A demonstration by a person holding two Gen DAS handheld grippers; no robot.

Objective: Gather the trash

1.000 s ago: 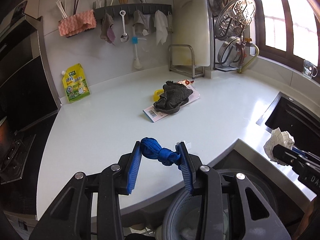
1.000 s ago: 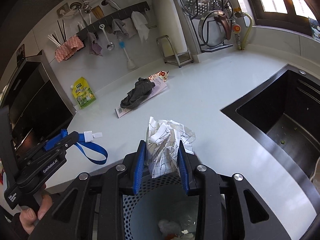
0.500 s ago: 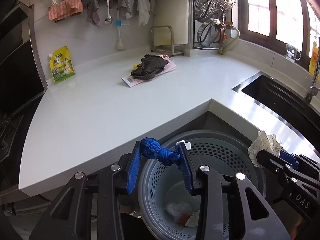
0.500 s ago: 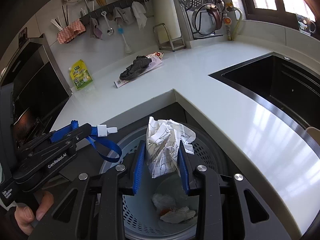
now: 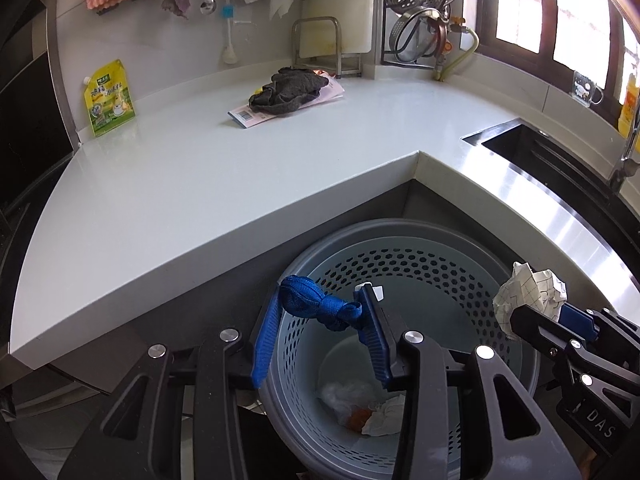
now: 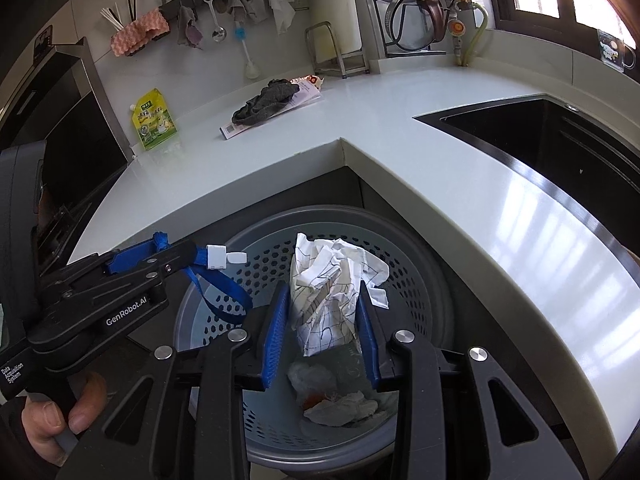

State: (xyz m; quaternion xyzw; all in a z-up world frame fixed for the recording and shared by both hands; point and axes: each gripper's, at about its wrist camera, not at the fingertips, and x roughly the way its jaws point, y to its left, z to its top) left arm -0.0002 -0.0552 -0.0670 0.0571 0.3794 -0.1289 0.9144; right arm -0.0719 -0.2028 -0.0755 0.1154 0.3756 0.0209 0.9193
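Left gripper point(image 5: 320, 320) sits over the perforated grey trash basket point(image 5: 420, 240), blue lanyard strap point(image 5: 320, 304) bunched between its blue pads; jaws have just been opening a little, strap touching both pads and bridging the gap. In the right wrist view the strap's loop and white clip point(image 6: 224, 258) hang off the left gripper's tip above the basket's near-left rim.

Right gripper point(image 6: 324, 316) clenched on a crumpled sheet of lined white paper point(image 6: 332, 280), pads pressing both sides, paper sticking up past the tips, directly over the basket opening. From the left wrist view that paper ball point(image 5: 528, 296) is just right of the left gripper, near the basket's right rim.

Below both tools, at the basket bottom: white wads and an orange scrap point(image 6: 332, 396).

Ahead of the grippers the white countertop point(image 5: 200, 168) corner juts over the basket's far side. Farther ahead on it: dark grey cloth point(image 5: 288, 90) lying on a pink packet point(image 5: 256, 114), yellow-green refill pouch point(image 5: 108, 98) against the wall to the left. Black sink point(image 6: 560, 140) ahead-right. A person's fingers point(image 6: 60, 420) grip the left gripper's handle.
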